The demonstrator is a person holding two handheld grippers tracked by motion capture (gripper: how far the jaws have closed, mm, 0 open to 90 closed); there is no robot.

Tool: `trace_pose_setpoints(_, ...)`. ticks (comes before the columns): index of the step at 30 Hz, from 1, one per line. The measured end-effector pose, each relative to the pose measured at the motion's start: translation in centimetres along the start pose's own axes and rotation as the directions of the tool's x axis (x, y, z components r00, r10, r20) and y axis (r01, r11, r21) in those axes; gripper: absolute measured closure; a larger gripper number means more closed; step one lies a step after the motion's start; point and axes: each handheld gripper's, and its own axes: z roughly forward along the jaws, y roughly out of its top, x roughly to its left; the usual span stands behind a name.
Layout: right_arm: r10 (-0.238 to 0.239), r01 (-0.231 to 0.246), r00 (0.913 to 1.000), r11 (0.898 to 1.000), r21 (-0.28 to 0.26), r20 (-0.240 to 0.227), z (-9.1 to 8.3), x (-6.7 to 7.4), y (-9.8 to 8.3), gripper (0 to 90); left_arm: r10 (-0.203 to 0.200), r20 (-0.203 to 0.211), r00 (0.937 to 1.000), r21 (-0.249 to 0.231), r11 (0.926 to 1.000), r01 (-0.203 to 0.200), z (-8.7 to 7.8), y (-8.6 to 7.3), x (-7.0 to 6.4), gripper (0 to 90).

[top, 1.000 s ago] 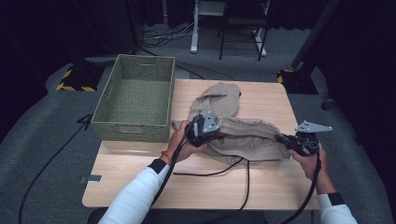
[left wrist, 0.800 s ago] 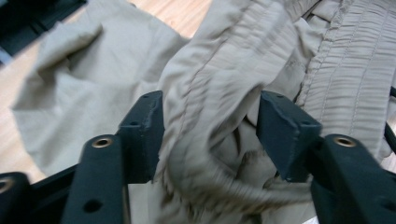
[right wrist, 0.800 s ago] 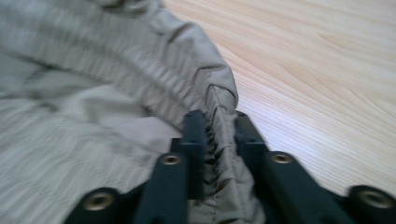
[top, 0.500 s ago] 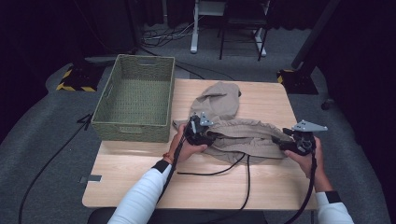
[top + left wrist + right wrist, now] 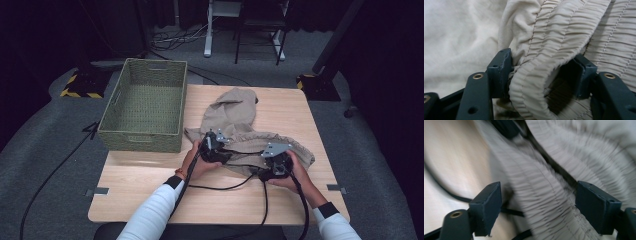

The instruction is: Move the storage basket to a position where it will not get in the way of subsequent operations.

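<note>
A beige garment [image 5: 235,112] with a gathered elastic waistband lies crumpled on the wooden table [image 5: 150,190]. My left gripper [image 5: 221,150] rests at the waistband's left part. In the left gripper view a fold of waistband [image 5: 554,37] loops loosely between the jaws of the left gripper [image 5: 541,72], which have just been closing a little and stand apart. My right gripper [image 5: 270,157] sits close by, further right on the cloth. Its jaws have just been opening, and the right gripper [image 5: 537,205] straddles the blurred waistband [image 5: 541,190] without pressing it.
A green woven basket [image 5: 140,135] stands at the table's left rear edge, with nothing in it. Black cables [image 5: 220,187] trail from both grippers across the front of the table. Desk legs and hazard-striped bases stand on the grey floor beyond.
My right gripper has slid left along the garment toward the left one, and its jaws have opened. The left gripper has sunk onto the cloth and widened. The stretched garment has slackened.
</note>
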Motion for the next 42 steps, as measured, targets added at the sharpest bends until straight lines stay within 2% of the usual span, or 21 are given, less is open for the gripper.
trace_pose_setpoints(3, 0.037, -0.036, 0.9991, 0.998, 0.047, -0.020, 1.6, -0.9, -0.6, 35.3, -0.007, 0.022, 0.9997, -0.011, 0.9999, 0.008, -0.1, -0.6, -0.1, 43.6)
trace_pose_setpoints(4, 0.045, -0.043, 0.9980, 0.998, 0.050, -0.044, 1.9, -1.1, -0.9, 37.8, -0.010, 0.029, 0.9995, -0.016, 0.9998, 0.010, -0.2, -0.9, -0.3, 43.9)
trace_pose_setpoints(6, 0.086, -0.083, 0.9918, 0.996, 0.033, -0.095, 1.8, -1.5, -1.3, 50.0, -0.001, 0.036, 0.9993, -0.020, 0.9998, 0.001, -0.5, -1.3, -0.9, 44.1)
trace_pose_setpoints(9, 0.061, -0.056, 0.9861, 0.998, 0.037, -0.154, 1.0, -1.2, -1.9, 66.2, 0.026, 0.074, 0.9969, -0.018, 0.9995, -0.025, -1.2, -2.2, -2.7, 44.1)
trace_pose_setpoints(12, 0.020, -0.011, 0.9815, 0.999, 0.048, -0.191, 0.0, -0.5, -2.5, 72.2, 0.077, 0.102, 0.9918, -0.004, 0.9971, -0.077, -2.4, -2.9, -4.9, 43.8)
trace_pose_setpoints(13, 0.003, 0.008, 0.9802, 0.999, 0.053, -0.198, -0.3, -0.2, -2.6, 74.0, 0.119, 0.107, 0.9871, -0.002, 0.9928, -0.120, -3.2, -3.1, -5.9, 43.0)
trace_pose_setpoints(16, -0.073, 0.086, 0.9757, 0.995, 0.057, -0.207, -1.7, 1.2, -3.4, 77.9, 0.200, 0.122, 0.9722, -0.028, 0.9798, -0.198, -5.6, -3.5, -7.3, 32.6)
trace_pose_setpoints(17, -0.082, 0.095, 0.9744, 0.994, 0.053, -0.209, -2.2, 1.5, -3.7, 78.5, 0.214, 0.101, 0.9716, -0.042, 0.9766, -0.211, -6.6, -3.6, -7.5, 31.1)
trace_pose_setpoints(21, -0.092, 0.097, 0.9663, 0.995, 0.008, -0.240, -3.8, 1.5, -4.9, 80.1, 0.227, 0.042, 0.9729, -0.070, 0.9721, -0.224, -9.6, -4.4, -6.7, 26.9)
trace_pose_setpoints(22, -0.092, 0.095, 0.9662, 0.995, -0.002, -0.240, -4.2, 1.4, -5.1, 80.1, 0.208, 0.030, 0.9776, -0.093, 0.9744, -0.205, -10.2, -4.7, -6.2, 26.1)
trace_pose_setpoints(23, -0.086, 0.087, 0.9668, 0.996, -0.007, -0.241, -4.5, 1.3, -5.2, 80.2, 0.172, 0.029, 0.9846, -0.126, 0.9777, -0.167, -10.7, -4.9, -5.7, 26.2)
trace_pose_setpoints(25, -0.088, 0.086, 0.9695, 0.996, -0.019, -0.228, -5.0, 1.2, -5.4, 80.5, 0.135, 0.092, 0.9866, -0.173, 0.9778, -0.118, -11.5, -5.2, -4.5, 26.0)
trace_pose_setpoints(27, -0.089, 0.090, 0.9733, 0.996, -0.007, -0.212, -5.1, 1.3, -5.4, 80.7, 0.135, 0.050, 0.9896, -0.184, 0.9750, -0.124, -11.9, -5.2, -4.1, 25.6)
trace_pose_setpoints(29, -0.080, 0.082, 0.9764, 0.997, 0.001, -0.201, -5.1, 1.0, -5.6, 80.8, 0.136, 0.035, 0.9900, -0.196, 0.9724, -0.127, -12.2, -5.1, -3.7, 25.4)
trace_pose_setpoints(31, -0.070, 0.072, 0.9800, 0.997, 0.006, -0.186, -5.0, 0.7, -5.8, 77.4, 0.133, 0.005, 0.9912, -0.177, 0.9757, -0.129, -11.9, -5.2, -3.4, 25.8)
trace_pose_setpoints(32, -0.057, 0.058, 0.9834, 0.998, -0.001, -0.172, -5.0, 0.5, -5.9, 68.9, 0.143, -0.018, 0.9895, -0.154, 0.9775, -0.144, -11.5, -5.2, -3.3, 25.8)
trace_pose_setpoints(34, -0.036, 0.034, 0.9886, 0.999, -0.014, -0.146, -5.2, 0.3, -5.9, 50.4, 0.141, -0.028, 0.9896, -0.097, 0.9849, -0.143, -10.0, -5.4, -2.8, 25.9)
trace_pose_setpoints(36, -0.048, 0.041, 0.9906, 0.998, -0.057, -0.128, -5.8, 0.8, -5.6, 39.9, 0.142, -0.038, 0.9892, -0.049, 0.9884, -0.144, -8.6, -5.4, -2.5, 25.8)
trace_pose_setpoints(39, -0.094, 0.082, 0.9897, 0.990, -0.111, -0.108, -6.8, 2.1, -5.0, 29.2, 0.168, -0.069, 0.9834, 0.005, 0.9858, -0.168, -7.1, -5.2, -2.1, 26.1)
trace_pose_setpoints(40, -0.110, 0.097, 0.9884, 0.987, -0.129, -0.104, -7.0, 2.6, -4.8, 24.7, 0.166, -0.066, 0.9838, 0.025, 0.9860, -0.165, -6.6, -5.1, -1.9, 27.8)
trace_pose_setpoints(42, -0.131, 0.115, 0.9860, 0.982, -0.148, -0.103, -7.0, 3.6, -4.0, 22.3, 0.159, -0.059, 0.9855, 0.026, 0.9871, -0.158, -5.9, -4.8, -1.6, 27.7)
